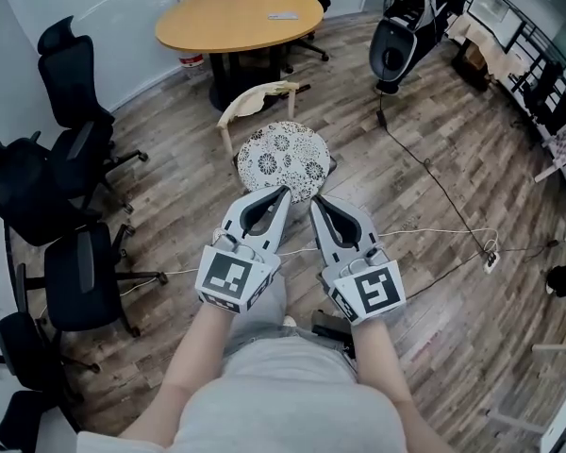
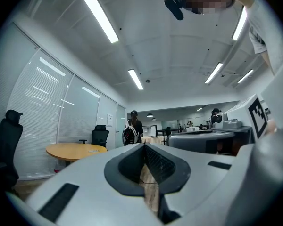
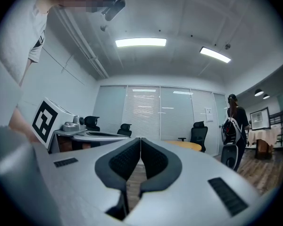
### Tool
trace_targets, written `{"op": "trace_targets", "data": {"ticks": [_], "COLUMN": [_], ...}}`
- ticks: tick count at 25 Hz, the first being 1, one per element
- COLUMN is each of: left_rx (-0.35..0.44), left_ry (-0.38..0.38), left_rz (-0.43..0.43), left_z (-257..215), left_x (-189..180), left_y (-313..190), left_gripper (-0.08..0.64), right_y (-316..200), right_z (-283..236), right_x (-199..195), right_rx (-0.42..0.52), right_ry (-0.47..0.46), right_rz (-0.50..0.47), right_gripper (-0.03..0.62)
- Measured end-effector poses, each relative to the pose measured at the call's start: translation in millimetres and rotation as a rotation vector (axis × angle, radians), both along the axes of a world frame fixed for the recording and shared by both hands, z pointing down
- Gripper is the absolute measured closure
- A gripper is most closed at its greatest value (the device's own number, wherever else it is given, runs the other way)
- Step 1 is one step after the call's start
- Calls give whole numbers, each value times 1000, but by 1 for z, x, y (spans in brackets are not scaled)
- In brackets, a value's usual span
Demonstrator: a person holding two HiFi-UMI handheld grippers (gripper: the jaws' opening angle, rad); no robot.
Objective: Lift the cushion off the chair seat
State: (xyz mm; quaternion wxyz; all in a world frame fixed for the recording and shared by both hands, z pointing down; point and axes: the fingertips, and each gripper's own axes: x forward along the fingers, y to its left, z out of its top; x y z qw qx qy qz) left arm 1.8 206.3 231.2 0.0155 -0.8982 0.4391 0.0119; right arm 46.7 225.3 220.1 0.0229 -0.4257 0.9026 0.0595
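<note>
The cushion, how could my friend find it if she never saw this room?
Start at the big round wooden table at the far end of the room. Just in front of it stands a small pale wooden chair, and the cushion lies on its seat. It is round and white with dark flowery patterns, unlike the plain black office chairs.

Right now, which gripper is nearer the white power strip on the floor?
Right. The right gripper has the power strip on the floor off to its right; the left gripper is on its other side, farther away.
</note>
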Motion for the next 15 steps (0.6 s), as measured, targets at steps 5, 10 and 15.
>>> {"op": "trace_targets", "data": {"ticks": [5,10,15], "left_rx": [-10,-32,-51], "left_ry": [3,6,5], "left_rz": [-3,-7,-20], "left_z": [7,13,18], "left_x": [-1,-6,-14], "left_y": [-29,-70,-113], "left_gripper": [558,558,558], "right_y": [-29,-67,-109], "right_z": [7,11,14], "right_x": [1,-1,-2], "right_rx": [-11,-28,-35], "right_ry": [-6,-7,-2], "right_rz": [1,5,12], "right_gripper": [566,566,566]}}
